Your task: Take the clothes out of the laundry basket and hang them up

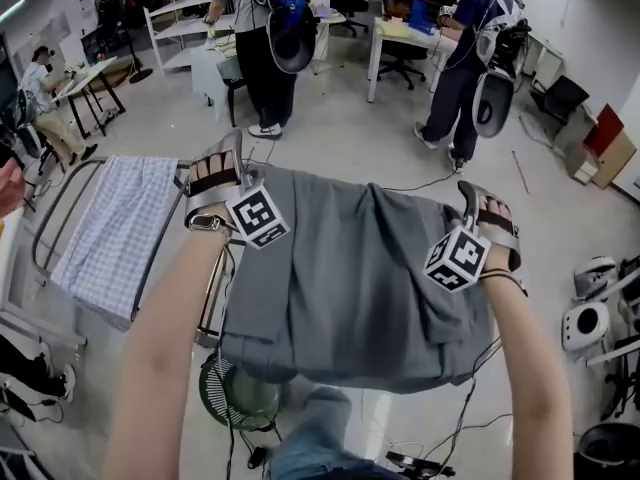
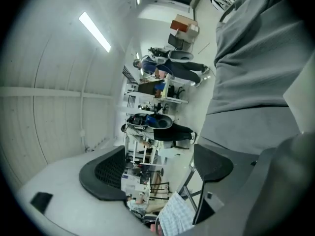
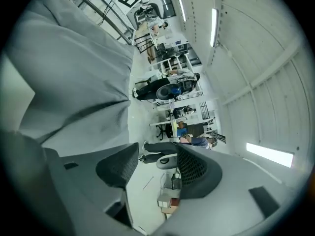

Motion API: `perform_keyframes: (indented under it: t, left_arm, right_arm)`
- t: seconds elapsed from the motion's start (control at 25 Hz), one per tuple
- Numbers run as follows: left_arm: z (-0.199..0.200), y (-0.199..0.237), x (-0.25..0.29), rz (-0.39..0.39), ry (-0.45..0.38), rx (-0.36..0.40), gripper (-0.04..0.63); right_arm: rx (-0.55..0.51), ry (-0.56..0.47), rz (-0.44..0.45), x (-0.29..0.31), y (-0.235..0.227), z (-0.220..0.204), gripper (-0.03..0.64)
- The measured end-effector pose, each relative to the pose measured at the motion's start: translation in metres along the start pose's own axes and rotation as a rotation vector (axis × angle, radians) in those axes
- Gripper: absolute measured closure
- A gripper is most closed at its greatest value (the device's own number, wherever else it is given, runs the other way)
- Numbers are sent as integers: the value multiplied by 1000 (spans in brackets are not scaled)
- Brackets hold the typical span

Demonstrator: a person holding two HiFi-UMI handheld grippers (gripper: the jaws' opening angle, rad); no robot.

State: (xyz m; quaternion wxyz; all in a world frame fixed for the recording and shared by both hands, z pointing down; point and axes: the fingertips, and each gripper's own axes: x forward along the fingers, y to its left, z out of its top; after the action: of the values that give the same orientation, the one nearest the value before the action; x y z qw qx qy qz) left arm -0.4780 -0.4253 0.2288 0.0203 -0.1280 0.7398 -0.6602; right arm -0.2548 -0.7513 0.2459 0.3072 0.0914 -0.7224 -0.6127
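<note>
Grey garment (image 1: 350, 288) draped on rack (image 1: 48, 218), right of checked cloth (image 1: 125, 228); hanging seemingly done; left claw (image 2: 157, 168), right claw (image 3: 156, 167) agape, empty; next: fetch another item.

Grippers: we count two, the left gripper (image 1: 222, 163) and the right gripper (image 1: 478, 203).
Garments: two, a grey garment (image 1: 350, 278) and a checked cloth (image 1: 120, 228).
Drying rack (image 1: 60, 211): one.
Laundry basket (image 1: 235, 398): one, we think, though it is mostly hidden.
People: three, a standing person (image 1: 262, 48), a second standing person (image 1: 460, 58) and a seated person (image 1: 45, 93).
</note>
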Motion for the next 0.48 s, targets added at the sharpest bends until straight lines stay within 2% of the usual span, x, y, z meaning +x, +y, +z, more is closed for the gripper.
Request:
perform_keyframes:
  t: [0.24,0.48]
  left_arm:
    - [5,30,-83,59,-16,-33,178]
    - [-28,60,-165,116,-5,-84,178]
  right_arm:
    - [48,-50,-34,-80,-11,-18,385]
    - [98,-89,-103,-162,-19,-17,385]
